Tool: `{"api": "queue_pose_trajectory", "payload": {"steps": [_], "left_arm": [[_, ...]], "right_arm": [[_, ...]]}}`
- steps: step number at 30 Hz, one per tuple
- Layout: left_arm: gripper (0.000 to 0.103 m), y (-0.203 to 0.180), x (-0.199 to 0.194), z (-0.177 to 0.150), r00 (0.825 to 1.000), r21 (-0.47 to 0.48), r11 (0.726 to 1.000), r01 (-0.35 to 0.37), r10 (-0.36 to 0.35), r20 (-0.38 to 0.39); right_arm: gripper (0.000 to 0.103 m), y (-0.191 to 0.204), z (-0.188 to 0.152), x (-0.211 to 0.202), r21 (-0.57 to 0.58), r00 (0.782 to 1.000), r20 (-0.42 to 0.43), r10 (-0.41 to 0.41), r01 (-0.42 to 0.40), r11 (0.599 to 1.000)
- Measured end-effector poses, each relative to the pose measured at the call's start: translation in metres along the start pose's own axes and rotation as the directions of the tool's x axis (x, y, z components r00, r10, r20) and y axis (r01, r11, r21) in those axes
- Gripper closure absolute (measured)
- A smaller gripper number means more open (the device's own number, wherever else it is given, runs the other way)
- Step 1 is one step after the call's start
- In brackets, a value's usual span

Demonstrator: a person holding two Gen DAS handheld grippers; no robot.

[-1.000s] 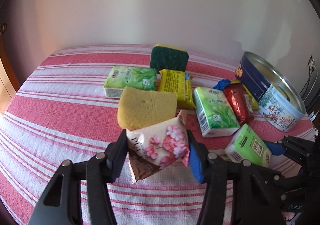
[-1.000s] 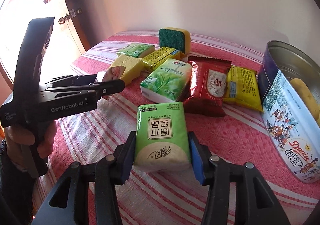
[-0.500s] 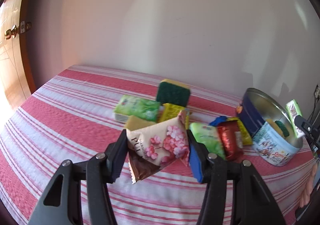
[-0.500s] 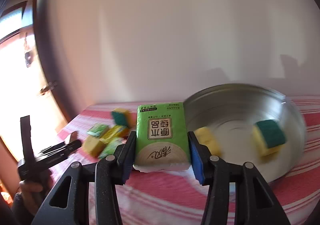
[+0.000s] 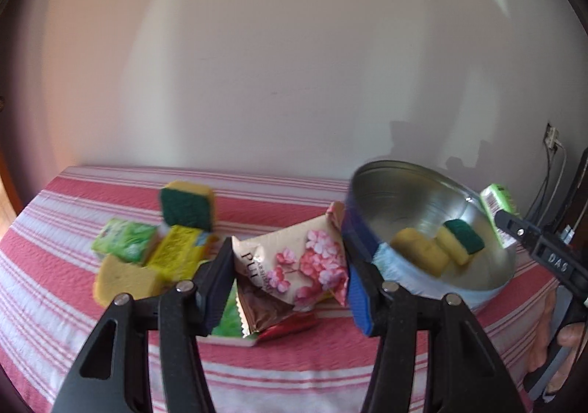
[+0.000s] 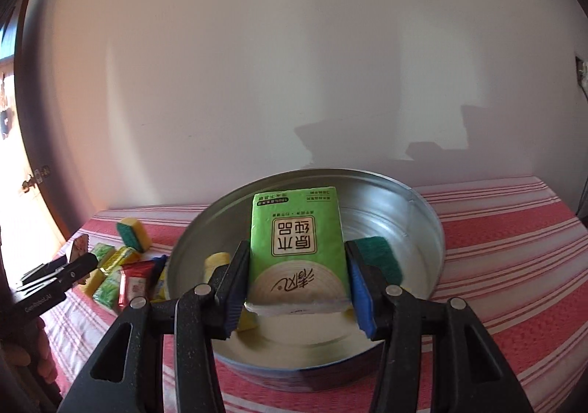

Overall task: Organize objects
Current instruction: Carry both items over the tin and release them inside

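Left wrist view: the left gripper (image 5: 290, 277) is clenched on a flowered packet (image 5: 297, 266), held above the striped table (image 5: 55, 266). The tin (image 5: 433, 229) stands near the table's right edge with two sponges (image 5: 441, 247) inside. At far right the right gripper (image 5: 514, 225) carries a green tissue pack (image 5: 496, 199) over the tin's rim.

Right wrist view: the right gripper (image 6: 297, 284) grasps the tissue pack (image 6: 297, 247) directly above the open tin (image 6: 422, 210). This view alone shows the pack is over the tin's inside, and that more packets (image 6: 121, 273) wait at the left.

Risk, in my judgement: both grippers head to one tin and may collide, or the thin packet may slip out.
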State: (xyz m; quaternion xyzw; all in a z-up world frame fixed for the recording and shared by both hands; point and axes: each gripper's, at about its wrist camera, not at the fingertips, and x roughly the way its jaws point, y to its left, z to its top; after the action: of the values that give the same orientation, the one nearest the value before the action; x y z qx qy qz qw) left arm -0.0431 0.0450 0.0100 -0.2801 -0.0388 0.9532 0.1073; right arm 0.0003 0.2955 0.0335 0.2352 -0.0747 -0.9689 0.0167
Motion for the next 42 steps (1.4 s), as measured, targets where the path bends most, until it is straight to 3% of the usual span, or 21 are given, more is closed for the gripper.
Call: {"api": "queue_pose_trajectory", "payload": {"steps": [8, 15, 22, 30, 34, 38, 40, 42], "left_arm": [[0.048, -0.071, 0.033, 0.010, 0.997, 0.081, 0.994, 0.079, -0.077, -0.028], [0.048, -0.120, 0.070, 0.016, 0.992, 0.113, 0.987, 0.118, -0.111, -0.066], [0.048, -0.137, 0.097, 0.018, 0.987, 0.122, 0.985, 0.118, -0.104, -0.120], [0.048, -0.139, 0.096, 0.024, 0.988, 0.123, 0.987, 0.103, -0.087, -0.128], [0.041, -0.142, 0.095, 0.023, 0.988, 0.136, 0.987, 0.086, -0.067, -0.138], [0.015, -0.141, 0.083, 0.028, 0.997, 0.131, 0.991, 0.025, -0.015, -0.078], [0.001, -0.138, 0.075, 0.032, 0.999, 0.123, 0.992, -0.029, 0.033, -0.032], [0.000, -0.129, 0.064, 0.035, 1.000, 0.089, 0.996, -0.029, 0.030, -0.008]], "right_arm": [[0.051, -0.031, 0.008, -0.003, -0.021, 0.991, 0.047, -0.129, 0.130, 0.991], [0.051, -0.036, 0.006, 0.012, -0.035, 0.992, 0.004, -0.126, 0.126, 0.991], [0.051, -0.033, 0.000, 0.023, -0.048, 0.992, -0.042, -0.116, 0.114, 0.992], [0.051, -0.040, 0.004, 0.026, -0.045, 0.991, -0.072, -0.110, 0.107, 0.993], [0.051, -0.045, 0.008, 0.026, -0.048, 0.991, -0.081, -0.110, 0.106, 0.993], [0.050, -0.047, 0.010, 0.024, -0.036, 0.991, -0.078, -0.104, 0.102, 0.994], [0.041, -0.049, 0.012, 0.020, -0.029, 0.992, -0.064, -0.109, 0.108, 0.994], [0.031, -0.050, 0.011, 0.013, -0.003, 0.994, -0.035, -0.106, 0.106, 0.994]]}}
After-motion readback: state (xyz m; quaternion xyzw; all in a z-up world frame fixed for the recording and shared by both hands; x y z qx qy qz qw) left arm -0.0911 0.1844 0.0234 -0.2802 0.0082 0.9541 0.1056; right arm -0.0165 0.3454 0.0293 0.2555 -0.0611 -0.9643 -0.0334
